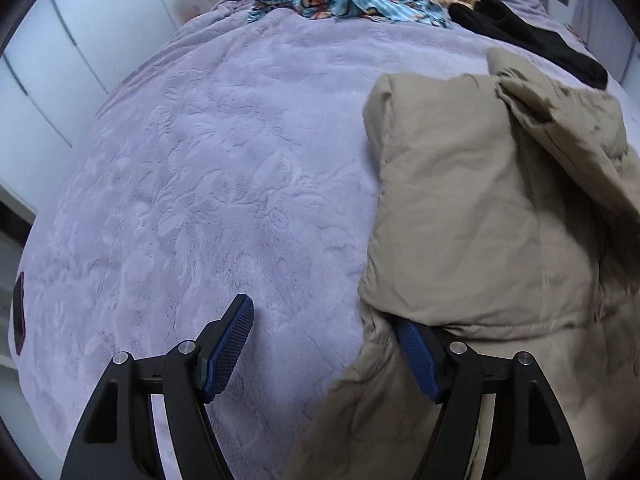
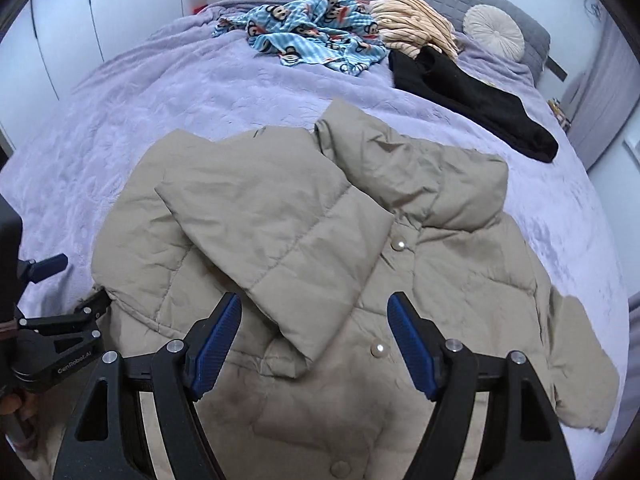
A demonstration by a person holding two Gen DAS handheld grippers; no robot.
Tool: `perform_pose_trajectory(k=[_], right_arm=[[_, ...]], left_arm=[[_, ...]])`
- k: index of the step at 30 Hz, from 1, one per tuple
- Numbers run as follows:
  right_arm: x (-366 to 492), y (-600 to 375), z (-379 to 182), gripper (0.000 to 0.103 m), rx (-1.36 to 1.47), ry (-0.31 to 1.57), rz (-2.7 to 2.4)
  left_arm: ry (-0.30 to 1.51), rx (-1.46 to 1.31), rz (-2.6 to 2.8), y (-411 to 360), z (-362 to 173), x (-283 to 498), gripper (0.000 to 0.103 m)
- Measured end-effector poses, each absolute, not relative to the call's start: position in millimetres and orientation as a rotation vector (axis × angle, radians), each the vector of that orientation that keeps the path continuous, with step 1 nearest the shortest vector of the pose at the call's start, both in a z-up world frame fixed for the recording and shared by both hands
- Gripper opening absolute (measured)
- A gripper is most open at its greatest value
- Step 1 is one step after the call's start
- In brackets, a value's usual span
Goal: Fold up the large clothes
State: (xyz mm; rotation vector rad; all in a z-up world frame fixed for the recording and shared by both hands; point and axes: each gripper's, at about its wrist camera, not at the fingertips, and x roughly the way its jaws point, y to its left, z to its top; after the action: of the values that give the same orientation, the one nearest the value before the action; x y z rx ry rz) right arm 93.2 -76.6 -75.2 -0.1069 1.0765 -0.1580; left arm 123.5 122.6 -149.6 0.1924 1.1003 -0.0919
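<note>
With one sleeve (image 2: pixel 276 240) folded across the tan puffer jacket (image 2: pixel 460 280), my left gripper (image 1: pixel 324 344) and right gripper (image 2: pixel 316 340) hang open and empty, so next I probably fold the right sleeve (image 2: pixel 580 360).

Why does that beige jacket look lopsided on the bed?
Only one sleeve of the beige jacket is folded across the front; the other sleeve lies sprawled out on the purple blanket. It looks half folded, not damaged.
</note>
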Motion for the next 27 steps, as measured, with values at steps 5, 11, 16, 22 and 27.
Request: perform_pose_trajectory(k=[5,11,16,22,27], right_arm=[[125,-71,-89,0.078,-0.167,1.083,-0.178],[99,-161,-82,0.039,0.156,1.022,-0.418],[55,-234,-133,0.039,0.574,1.156,-0.412],[-3,-251,-99,0.039,0.608,1.047,-0.489],[-1,-249,-65,0.023,0.538,0.956,-0.429]], left_arm=[[1.132,0.045,-0.009,147,-158,140,0.073],[1.165,0.007,0.058,166,-172,148,0.073],[1.143,0.033,0.025,172,-152,149,0.073],[1.052,0.014,-0.127,166,-102,173,0.073],[0.982,0.065,-0.290,101,-85,204,0.073]])
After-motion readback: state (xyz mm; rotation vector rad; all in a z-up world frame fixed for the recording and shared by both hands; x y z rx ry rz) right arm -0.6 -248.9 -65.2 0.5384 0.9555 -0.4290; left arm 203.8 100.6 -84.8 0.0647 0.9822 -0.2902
